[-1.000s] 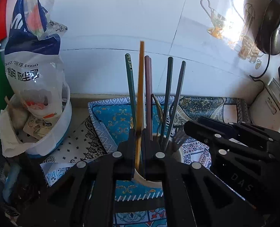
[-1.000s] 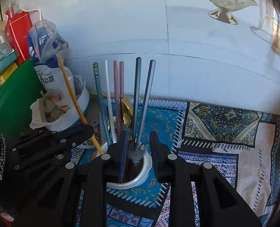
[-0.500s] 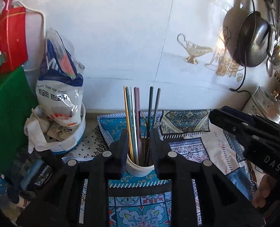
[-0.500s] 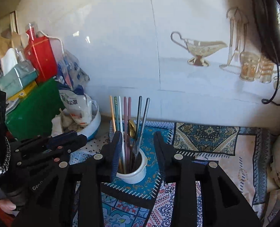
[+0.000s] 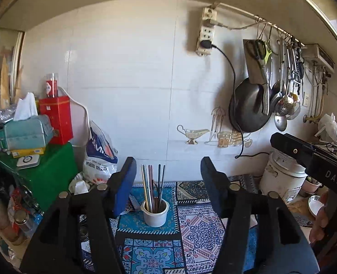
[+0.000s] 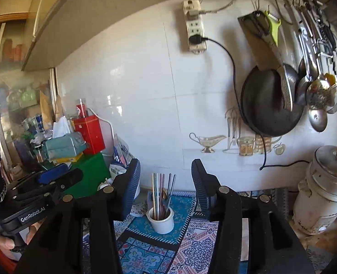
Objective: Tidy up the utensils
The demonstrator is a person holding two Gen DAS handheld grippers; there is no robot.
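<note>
The white cup (image 5: pixel 155 214) stands upright on the patterned mat (image 5: pixel 191 228), toward the back edge of the desk, near the tiled wall (image 5: pixel 127 91). The chopsticks (image 5: pixel 150 183) and other utensils stand bundled in it, handles up.

Left tongs (image 5: pixel 168 182): jaws opening, nothing between them. Right tongs (image 6: pixel 165 180): jaws opening, nothing between them. Both sets are well apart from the cup and point roughly level toward the wall. In the left wrist view the right tongs appear at the right edge.

Judged status: no loose utensil is visible on the mat, so the sorting appears complete or nearly so; the step in hand is clearing away from the cup.

Procedure:
1. Keep both tongs empty and spread while clear of the handles; a snagged handle could tip the cup.
2. Keep the two tongs apart from each other.
3. Avoid the clutter at the left edge of the desk, namely the green box (image 5: pixel 54 171) and the plastic bag (image 5: pixel 100 153), and the white pot (image 5: pixel 282 178) at the right edge.
4. Check the mat for any stray utensil before finishing.
</note>
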